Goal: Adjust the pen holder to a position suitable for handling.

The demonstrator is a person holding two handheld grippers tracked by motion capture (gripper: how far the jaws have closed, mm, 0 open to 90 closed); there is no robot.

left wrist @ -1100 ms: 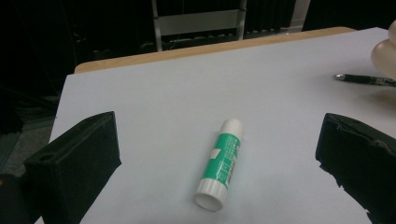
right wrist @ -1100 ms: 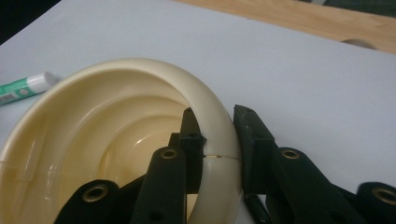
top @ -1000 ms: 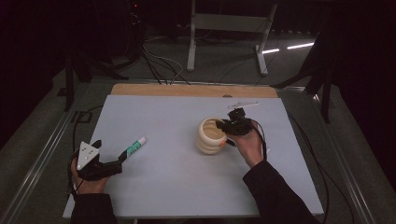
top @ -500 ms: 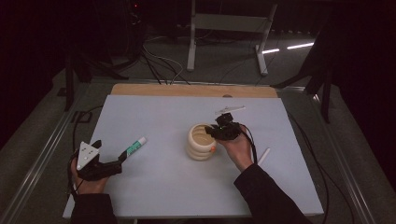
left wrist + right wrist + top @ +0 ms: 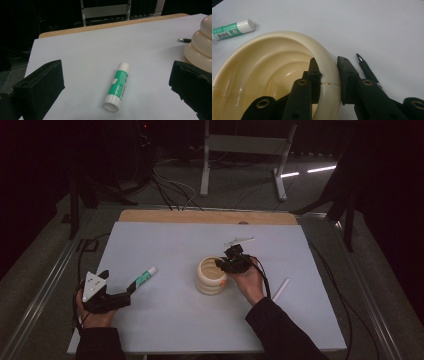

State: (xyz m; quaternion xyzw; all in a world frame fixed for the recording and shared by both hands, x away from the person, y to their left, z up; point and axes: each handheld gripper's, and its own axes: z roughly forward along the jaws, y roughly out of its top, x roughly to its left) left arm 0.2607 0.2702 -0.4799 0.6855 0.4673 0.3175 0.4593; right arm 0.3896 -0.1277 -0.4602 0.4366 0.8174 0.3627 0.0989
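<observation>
The right claw (image 5: pixel 223 263) pinches the rim of the cream cup (image 5: pixel 210 276), which sits near the middle of the table (image 5: pixel 165 245). The left claw (image 5: pixel 131 290) is wide open, and a green glue stick (image 5: pixel 117 86) lies between its jaws; it seems untouched

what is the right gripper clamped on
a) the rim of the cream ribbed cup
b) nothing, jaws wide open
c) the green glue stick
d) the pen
a: in the right gripper view the right gripper has one jaw inside and one outside the rim of the cream ribbed cup, while the glue stick lies apart.
</observation>
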